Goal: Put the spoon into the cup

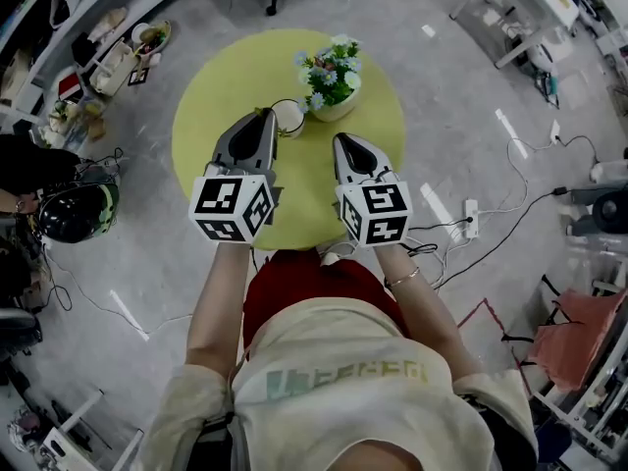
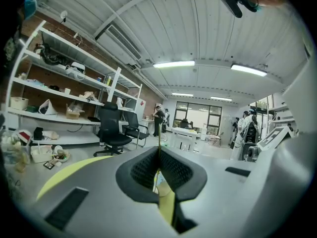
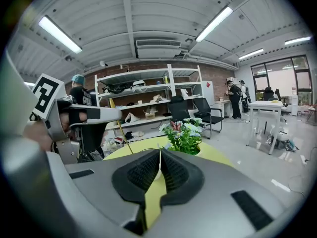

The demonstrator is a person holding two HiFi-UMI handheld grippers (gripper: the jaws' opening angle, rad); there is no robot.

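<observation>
Clearly, the left hand-held gripper (image 2: pixel 159 157) pinches the spoon (image 3: pixel 122 128), whose thin handle slants steeply down. The white cup (image 1: pixel 288 118) stands just past its tips, mid-surface (image 1: pixel 211 135), beside the flower pot (image 1: pixel 334 91). The right hand-held gripper (image 3: pixel 159 157), pressed together and empty, is farther away.

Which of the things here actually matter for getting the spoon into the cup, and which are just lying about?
For the job: spoon, held in the shut left gripper; white cup on the yellow table.

Just about: potted flowers; right gripper, shut and empty; office chair; shelves; power strip on the floor.
</observation>
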